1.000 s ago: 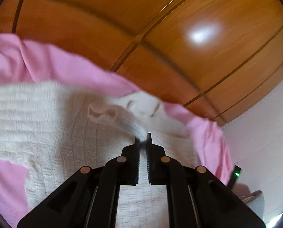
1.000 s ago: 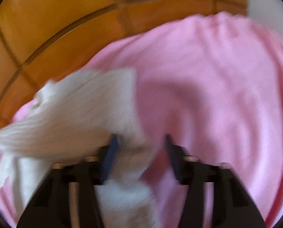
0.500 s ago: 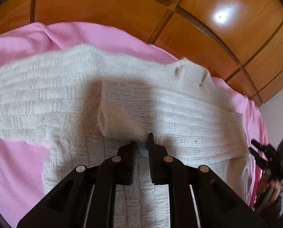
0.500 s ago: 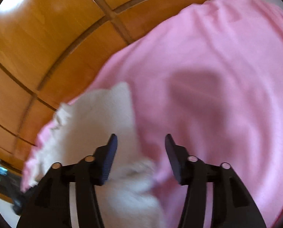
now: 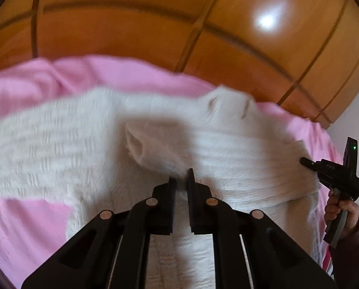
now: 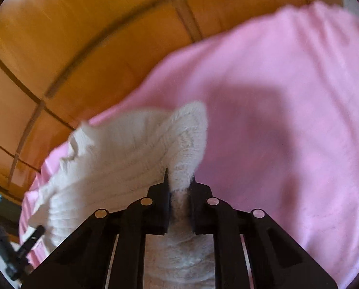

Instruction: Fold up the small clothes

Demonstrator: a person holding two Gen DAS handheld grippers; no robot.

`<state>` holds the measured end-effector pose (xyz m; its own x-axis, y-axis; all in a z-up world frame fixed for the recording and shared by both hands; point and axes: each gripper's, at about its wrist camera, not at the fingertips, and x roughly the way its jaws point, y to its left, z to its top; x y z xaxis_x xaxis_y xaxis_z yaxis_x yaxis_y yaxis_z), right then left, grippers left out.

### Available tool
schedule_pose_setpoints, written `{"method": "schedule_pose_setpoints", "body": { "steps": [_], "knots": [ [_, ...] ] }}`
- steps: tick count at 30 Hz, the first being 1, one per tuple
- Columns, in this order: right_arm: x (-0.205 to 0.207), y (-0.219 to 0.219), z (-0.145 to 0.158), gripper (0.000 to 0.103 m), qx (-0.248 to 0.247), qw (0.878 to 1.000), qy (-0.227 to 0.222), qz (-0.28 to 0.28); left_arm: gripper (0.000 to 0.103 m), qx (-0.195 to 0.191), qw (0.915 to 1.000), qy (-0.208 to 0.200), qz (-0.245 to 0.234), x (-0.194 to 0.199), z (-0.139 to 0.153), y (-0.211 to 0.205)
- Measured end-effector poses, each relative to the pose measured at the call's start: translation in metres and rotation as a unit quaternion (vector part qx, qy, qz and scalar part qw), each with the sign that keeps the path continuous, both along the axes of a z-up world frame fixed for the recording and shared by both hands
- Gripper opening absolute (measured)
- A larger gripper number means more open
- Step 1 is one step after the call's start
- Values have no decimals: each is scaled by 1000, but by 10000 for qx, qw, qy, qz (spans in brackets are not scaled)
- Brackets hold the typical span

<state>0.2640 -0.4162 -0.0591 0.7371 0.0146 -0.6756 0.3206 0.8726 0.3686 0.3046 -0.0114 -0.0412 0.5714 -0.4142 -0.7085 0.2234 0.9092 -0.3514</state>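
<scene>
A small cream knitted sweater [image 5: 59,149] lies on a pink blanket [image 5: 22,228]. My left gripper [image 5: 181,180] is shut on a sleeve [image 5: 150,149] folded over the sweater's body. In the right wrist view my right gripper [image 6: 179,180] is shut on a bunched edge of the same sweater [image 6: 121,159], lifting it slightly off the blanket [image 6: 287,120]. The right gripper also shows at the right edge of the left wrist view [image 5: 309,162], at the sweater's far side. The left gripper shows at the lower left of the right wrist view [image 6: 35,233].
A glossy wooden headboard or wardrobe [image 5: 155,24] with dark grooves rises behind the bed. It also fills the upper left of the right wrist view [image 6: 71,36]. A white wall [image 5: 357,110] is at the right.
My right gripper, open half a second ago, has closed on the sweater's edge. My left gripper stays shut on the folded sleeve and has shifted only slightly.
</scene>
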Motion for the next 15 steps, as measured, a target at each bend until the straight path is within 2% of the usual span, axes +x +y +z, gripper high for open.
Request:
{"method": "schedule_pose_setpoints", "body": {
  "steps": [3, 5, 9, 10, 11, 12, 13, 14, 15],
  "knots": [
    [1, -6, -3, 10, -293, 9989, 226, -293, 7, 315, 9995, 45, -89, 8, -5, -15],
    [7, -6, -16, 10, -469, 9971, 506, -329, 10, 678, 9971, 352, 7, 19, -24, -25],
    [6, 0, -24, 13, -737, 9944, 564, -499, 21, 634, 9970, 366, 234, 19, -33, -20],
    [5, 0, -24, 18, -794, 9936, 585, -548, 26, 616, 9969, 373, 303, 19, -31, -17],
    [4, 2, -23, 22, -886, 9928, 599, -535, 42, 612, 9967, 374, 393, 17, -29, -13],
    [3, 3, -21, 29, -972, 9918, 610, -560, 53, 567, 9965, 354, 499, 13, -25, -5],
    [0, 5, -17, 46, -1026, 9911, 589, -611, 54, 526, 9964, 323, 587, 11, -23, 1],
    [-5, 6, -12, 56, -1062, 9907, 512, -673, 55, 488, 9957, 298, 728, 6, -20, 10],
    [-13, 12, -4, 57, -1181, 9893, 393, -766, 55, 441, 9947, 335, 861, 3, -19, 21]
  ]
}}
